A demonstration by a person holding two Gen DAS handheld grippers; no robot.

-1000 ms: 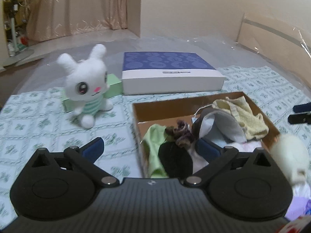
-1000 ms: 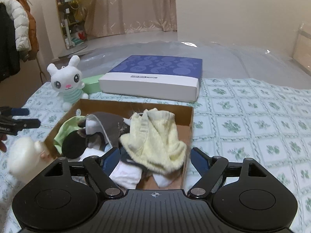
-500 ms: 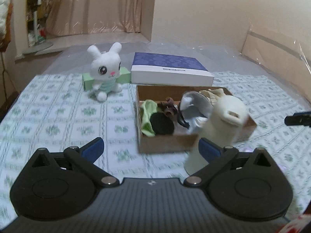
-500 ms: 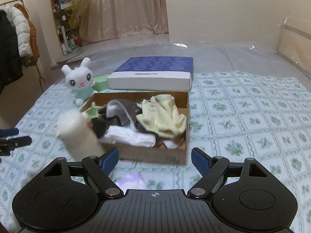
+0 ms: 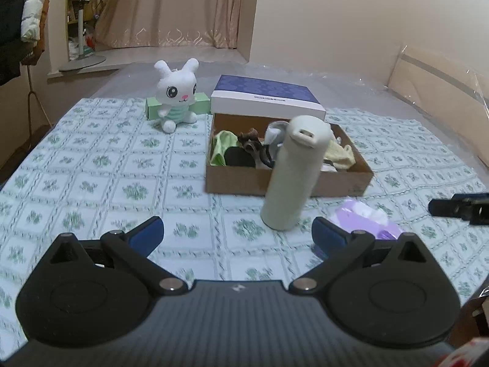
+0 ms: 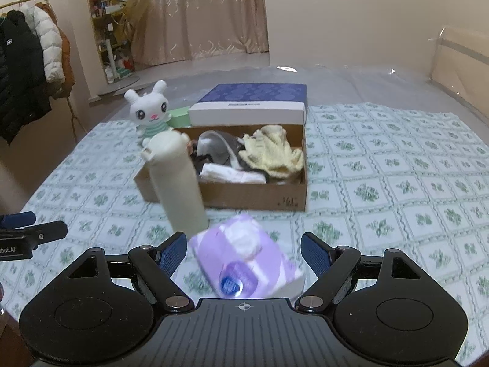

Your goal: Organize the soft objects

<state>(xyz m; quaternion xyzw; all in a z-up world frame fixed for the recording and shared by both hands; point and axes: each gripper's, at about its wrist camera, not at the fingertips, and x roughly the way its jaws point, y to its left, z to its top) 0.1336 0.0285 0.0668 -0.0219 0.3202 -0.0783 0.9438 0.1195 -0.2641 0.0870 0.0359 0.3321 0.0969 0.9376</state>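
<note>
I'm seeing cardboard box (image 6: 232,194) holding clothes (image 6: 269,153) at 12 o'clock; both claws gaping empty over quilt (image 6: 397,183).

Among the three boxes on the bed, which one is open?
The brown cardboard box is open and holds clothes; the blue-and-white box is lidded, the small green box closed.

Right gripper (image 6: 243,252) jaws wide, purple tissue pack (image 6: 246,257) between them, untouched. Cream bottle (image 6: 177,183) centre-left, cardboard box (image 6: 244,194) of clothes behind.
</note>
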